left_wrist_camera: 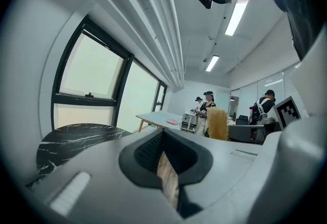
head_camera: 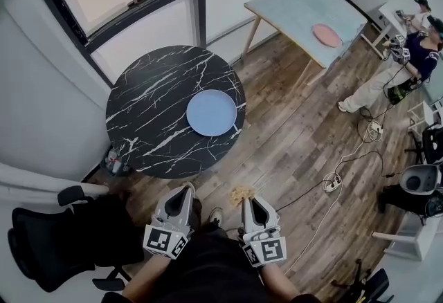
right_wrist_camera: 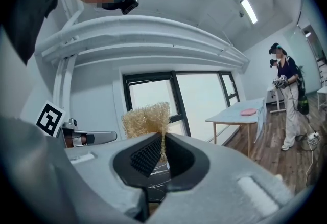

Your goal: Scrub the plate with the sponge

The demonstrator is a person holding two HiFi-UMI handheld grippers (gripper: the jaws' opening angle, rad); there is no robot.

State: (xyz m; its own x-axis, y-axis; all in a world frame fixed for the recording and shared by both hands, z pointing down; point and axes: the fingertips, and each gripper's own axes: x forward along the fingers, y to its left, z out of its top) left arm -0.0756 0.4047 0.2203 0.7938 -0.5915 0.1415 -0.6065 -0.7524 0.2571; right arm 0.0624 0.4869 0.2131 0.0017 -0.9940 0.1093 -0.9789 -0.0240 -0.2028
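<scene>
A light blue plate (head_camera: 211,113) lies on the right half of a round black marble table (head_camera: 149,115). Both grippers hang over the wooden floor, on my side of the table and short of its edge. My right gripper (head_camera: 248,199) is shut on a straw-coloured fibrous sponge (head_camera: 242,193), which sticks up past the fingertips in the right gripper view (right_wrist_camera: 146,119). My left gripper (head_camera: 184,191) is shut with nothing in it. In the left gripper view its jaws meet at the gripper (left_wrist_camera: 164,138), with the sponge (left_wrist_camera: 217,123) to its right.
A pale blue table (head_camera: 304,14) bearing a pink plate (head_camera: 327,35) stands at the back right. Two people (head_camera: 408,59) stand by the right wall. Cables and a power strip (head_camera: 333,182) trail across the floor. A black office chair (head_camera: 48,246) is at my left.
</scene>
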